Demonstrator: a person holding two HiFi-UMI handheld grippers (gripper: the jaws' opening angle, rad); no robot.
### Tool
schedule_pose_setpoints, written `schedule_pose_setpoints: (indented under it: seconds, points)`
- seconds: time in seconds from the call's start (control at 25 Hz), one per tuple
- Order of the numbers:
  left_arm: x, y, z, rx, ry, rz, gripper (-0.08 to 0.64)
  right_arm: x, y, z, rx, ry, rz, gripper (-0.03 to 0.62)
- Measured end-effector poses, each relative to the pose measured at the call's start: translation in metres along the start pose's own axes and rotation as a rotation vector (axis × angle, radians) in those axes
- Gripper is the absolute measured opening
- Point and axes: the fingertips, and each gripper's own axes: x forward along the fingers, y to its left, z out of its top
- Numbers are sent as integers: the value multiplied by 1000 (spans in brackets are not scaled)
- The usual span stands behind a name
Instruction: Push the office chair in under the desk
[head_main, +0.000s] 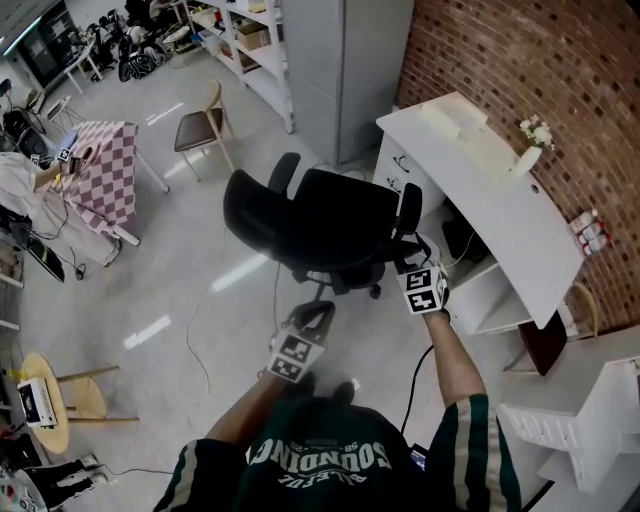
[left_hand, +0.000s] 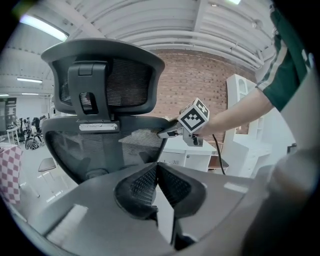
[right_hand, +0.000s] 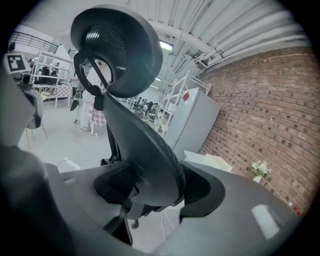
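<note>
Start of the push: right gripper (right_hand: 150, 192) clamps wide on the backrest edge of the black mesh office chair (head_main: 330, 225), which stands clear of the white desk (head_main: 500, 190); left gripper (left_hand: 157, 187) is closed and empty behind it, and next I'd judge a steady shove deskward.

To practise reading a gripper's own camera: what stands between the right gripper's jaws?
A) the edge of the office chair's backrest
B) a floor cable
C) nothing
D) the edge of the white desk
A: in the right gripper view, the backrest edge fills the gap between the jaws of the right gripper.
</note>
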Motion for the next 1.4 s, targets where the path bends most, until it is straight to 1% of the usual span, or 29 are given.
schedule_pose_setpoints:
  seconds: [0.12, 0.24, 0.44, 0.56, 0.64, 0.84, 1.24, 1.4]
  points:
    - [-15, 11, -6, -21, -2, 27, 11, 1, 0, -1, -4, -9, -8, 268]
    - [-31, 32, -13, -40, 3, 70, 11, 0, -3, -1, -3, -24, -19, 268]
    - [-59, 91, -20, -39, 18, 159, 11, -3, -5, -1, 2, -16, -16, 268]
    - [-72, 125, -18, -48, 8, 209, 11, -2, -6, -2, -3, -4, -9, 268]
    - [-79, 143, -16, -52, 0, 229, 11, -2, -5, -1, -5, 0, -8, 268]
    - [-93, 179, -13, -48, -14, 249, 11, 1, -3, 1, -16, 19, -7, 266]
    - [-90, 234, -9, -4, -7, 247, 11, 10, -18, -6, -46, 105, -58, 255]
    - [-90, 261, 3, 24, -26, 262, 12, 11, -25, -9, -30, 95, -57, 255]
